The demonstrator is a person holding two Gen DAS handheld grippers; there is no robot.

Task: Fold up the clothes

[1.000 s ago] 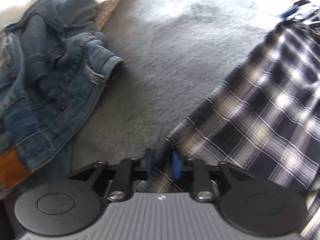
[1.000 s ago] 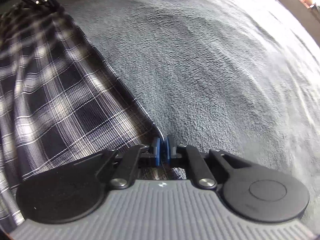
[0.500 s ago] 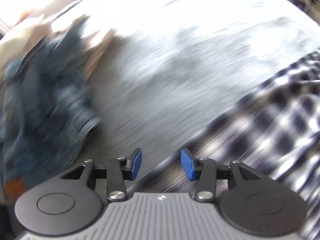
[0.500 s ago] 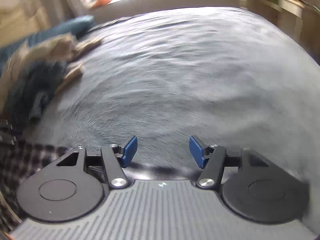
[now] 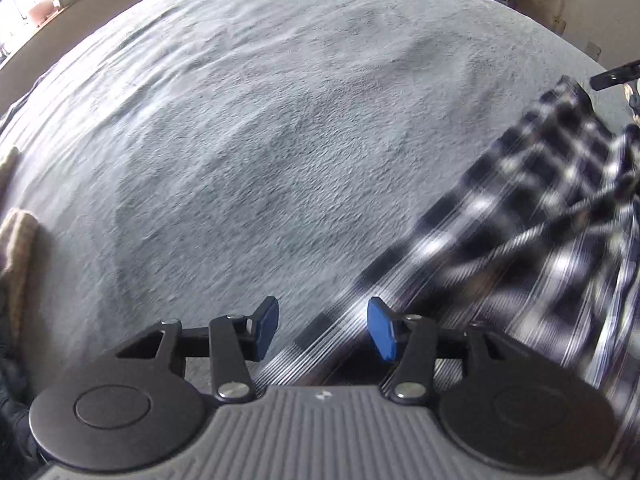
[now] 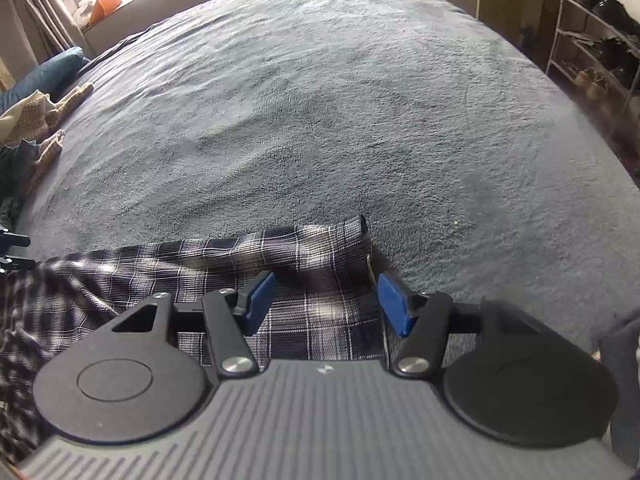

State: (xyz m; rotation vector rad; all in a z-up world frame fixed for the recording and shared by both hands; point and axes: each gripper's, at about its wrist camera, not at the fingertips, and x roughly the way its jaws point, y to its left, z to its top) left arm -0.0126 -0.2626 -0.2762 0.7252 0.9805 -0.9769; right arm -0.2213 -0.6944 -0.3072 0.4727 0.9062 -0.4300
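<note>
Through the left wrist camera we see the left tongs [image 5: 323,327] at the bottom middle of the frame, their blue pads spread wide with nothing between them. A dark blue and white plaid garment [image 5: 532,220] fills the lower right of the frame and runs up toward the right edge. Its checks are smeared into streaks by blur, so we cannot read its folds here. One edge of it passes under the gap between the pads, but whether it touches them we cannot tell. The rest of the frame is the grey fleecy bed cover [image 5: 260,128]. A tan knitted piece [image 5: 16,236] sits at the left edge, and a black part of the other tool [image 5: 616,74] pokes in at the upper right, just past the far corner of the plaid cloth.

Through the right wrist camera we see the right tongs [image 6: 326,300] at the bottom middle, also spread wide and holding nothing. The plaid garment [image 6: 192,264] is sharp here: it lies on the bed cover [image 6: 340,100] across the lower left and bottom middle of the frame, rumpled, with a soft ridge running across it and a dark corner [image 6: 362,226] standing up slightly just above the right pad. A thin pale hem runs down from that corner. Tan knitwear [image 6: 44,108] and a blue pillow [image 6: 44,74] lie at the left edge, and a shoe rack [image 6: 596,40] stands at the upper right.
</note>
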